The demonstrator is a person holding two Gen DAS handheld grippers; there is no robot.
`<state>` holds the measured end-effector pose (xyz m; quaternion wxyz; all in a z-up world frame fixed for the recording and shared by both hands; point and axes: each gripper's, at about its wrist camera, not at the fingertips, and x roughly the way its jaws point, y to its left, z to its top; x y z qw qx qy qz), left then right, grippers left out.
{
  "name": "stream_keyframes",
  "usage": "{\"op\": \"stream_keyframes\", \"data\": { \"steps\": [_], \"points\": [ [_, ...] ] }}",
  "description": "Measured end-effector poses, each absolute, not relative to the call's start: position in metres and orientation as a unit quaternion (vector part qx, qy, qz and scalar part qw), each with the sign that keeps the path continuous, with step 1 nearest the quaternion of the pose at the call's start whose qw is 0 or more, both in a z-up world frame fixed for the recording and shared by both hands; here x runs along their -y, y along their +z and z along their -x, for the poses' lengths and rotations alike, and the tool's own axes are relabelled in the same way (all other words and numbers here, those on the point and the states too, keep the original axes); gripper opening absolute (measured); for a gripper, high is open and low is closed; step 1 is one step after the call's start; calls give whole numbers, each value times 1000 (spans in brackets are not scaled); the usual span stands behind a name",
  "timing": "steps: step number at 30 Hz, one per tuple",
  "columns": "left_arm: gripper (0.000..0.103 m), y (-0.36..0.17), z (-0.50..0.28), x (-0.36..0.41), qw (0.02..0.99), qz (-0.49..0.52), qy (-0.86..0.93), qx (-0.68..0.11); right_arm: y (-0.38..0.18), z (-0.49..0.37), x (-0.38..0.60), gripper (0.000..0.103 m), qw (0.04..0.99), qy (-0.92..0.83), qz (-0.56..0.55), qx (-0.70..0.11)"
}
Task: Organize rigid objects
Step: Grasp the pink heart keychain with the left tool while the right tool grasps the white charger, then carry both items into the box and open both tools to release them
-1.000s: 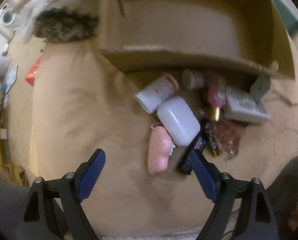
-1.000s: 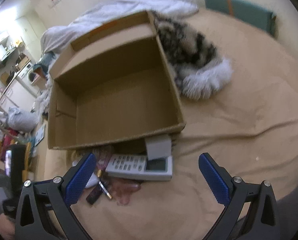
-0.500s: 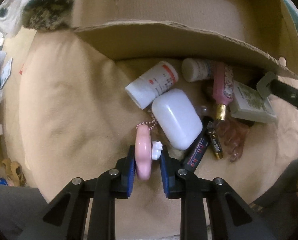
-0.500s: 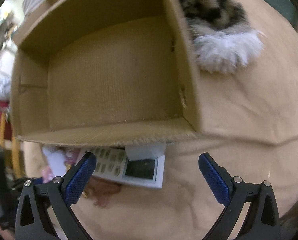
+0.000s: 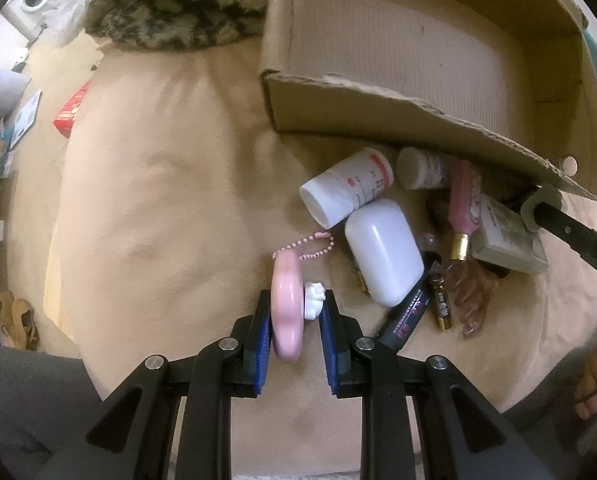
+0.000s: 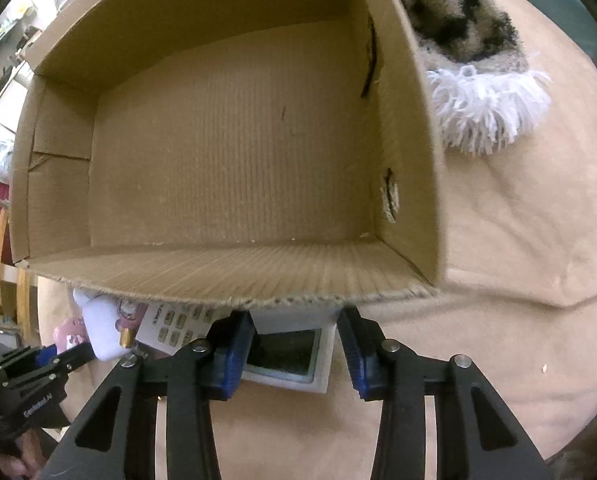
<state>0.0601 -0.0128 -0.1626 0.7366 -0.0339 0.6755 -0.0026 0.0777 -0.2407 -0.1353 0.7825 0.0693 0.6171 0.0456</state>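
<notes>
Left tongs [image 5: 294, 320] clamped on pink keychain [image 5: 286, 304] just beside white case [image 5: 382, 252] on beige bed cover [image 5: 158, 200], right tongs [image 6: 294, 344] closing around display end of white remote [image 6: 294, 356], pads not clearly pressing, near open cardboard box [image 6: 226, 268].

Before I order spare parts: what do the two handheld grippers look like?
Both match: the left gripper and right gripper have black plastic linkage arms with silver pivot pins and flat blue ribbed pads. Small white lettering marks the left gripper's black body. No cables visible.
</notes>
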Motion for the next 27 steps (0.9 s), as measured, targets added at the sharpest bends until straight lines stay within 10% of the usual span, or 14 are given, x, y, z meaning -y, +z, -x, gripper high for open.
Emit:
{"op": "stream_keyframes", "data": {
  "steps": [27],
  "points": [
    [20, -21, -40, -21, 841, 58, 17, -537, -16, -23, 259, 43, 856, 98, -102, -498]
  ]
}}
